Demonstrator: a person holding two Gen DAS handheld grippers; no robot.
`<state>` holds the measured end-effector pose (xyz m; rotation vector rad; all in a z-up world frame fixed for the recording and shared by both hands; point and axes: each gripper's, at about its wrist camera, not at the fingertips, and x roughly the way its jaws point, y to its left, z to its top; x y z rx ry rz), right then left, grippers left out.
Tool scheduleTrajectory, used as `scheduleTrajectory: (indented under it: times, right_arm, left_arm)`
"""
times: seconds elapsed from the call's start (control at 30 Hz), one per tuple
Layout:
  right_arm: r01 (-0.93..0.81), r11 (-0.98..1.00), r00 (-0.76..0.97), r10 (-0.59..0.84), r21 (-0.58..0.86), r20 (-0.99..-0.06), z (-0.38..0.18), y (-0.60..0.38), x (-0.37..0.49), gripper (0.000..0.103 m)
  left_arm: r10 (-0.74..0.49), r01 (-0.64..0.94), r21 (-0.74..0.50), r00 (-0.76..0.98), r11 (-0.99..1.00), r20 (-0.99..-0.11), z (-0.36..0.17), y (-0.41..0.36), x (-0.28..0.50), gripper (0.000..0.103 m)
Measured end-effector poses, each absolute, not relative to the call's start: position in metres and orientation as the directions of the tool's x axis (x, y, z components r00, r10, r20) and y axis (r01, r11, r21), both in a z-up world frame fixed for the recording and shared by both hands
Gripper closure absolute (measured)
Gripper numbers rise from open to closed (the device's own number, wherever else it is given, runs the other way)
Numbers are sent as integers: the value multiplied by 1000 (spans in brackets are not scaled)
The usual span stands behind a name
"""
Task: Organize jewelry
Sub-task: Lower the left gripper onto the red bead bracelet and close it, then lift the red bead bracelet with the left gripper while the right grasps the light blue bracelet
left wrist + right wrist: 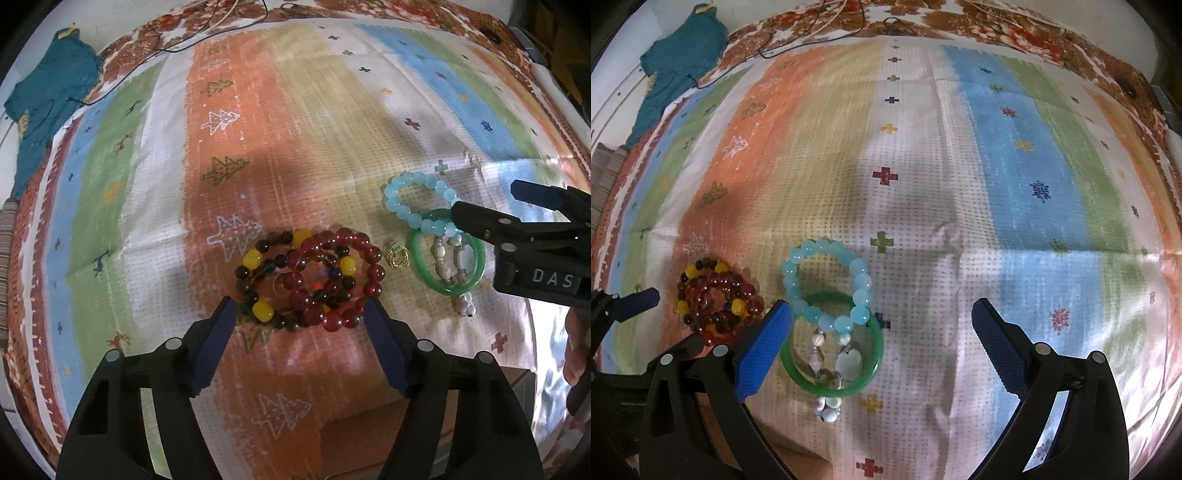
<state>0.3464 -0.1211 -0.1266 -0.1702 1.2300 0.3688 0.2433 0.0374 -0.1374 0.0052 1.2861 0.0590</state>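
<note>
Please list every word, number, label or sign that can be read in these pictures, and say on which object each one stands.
"DAS": white letters on the black body of the right gripper, seen in the left wrist view; the frame edge cuts the label off, so more letters may follow.
No other text can be read; the colourful cloth carries only printed trees, crosses and stars, no letters.

A striped cloth (1015, 155) in orange, beige, white, blue and green covers the worktop; a teal garment (48, 103) and thin cables (812, 33) lie at its far edge.
</note>
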Motion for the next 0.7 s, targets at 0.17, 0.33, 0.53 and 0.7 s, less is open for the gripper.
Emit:
scheduleTrajectory:
  times: [0.17, 0.33, 0.53, 0.7]
  right_arm:
    - [-360, 931, 283, 178, 68, -943, -131, -116, 353, 5]
    - [-343, 936, 259, 170, 74, -951, -142, -114, 360, 21]
    - [-345, 937, 251, 156, 62, -955, -151, -110, 363, 28]
    - [-374, 924, 244, 186, 84, -952, -149, -104, 363, 55]
  left_arm:
    - [32, -41, 22, 273, 999, -962, -140, 38, 248, 46]
    - [3, -36, -6, 257, 999, -966, -146, 40, 253, 64]
    - [-1, -33, -9, 246, 999, -969, -152, 40, 256, 73]
    - [8, -43, -2, 231, 999, -973, -160, 42, 260, 79]
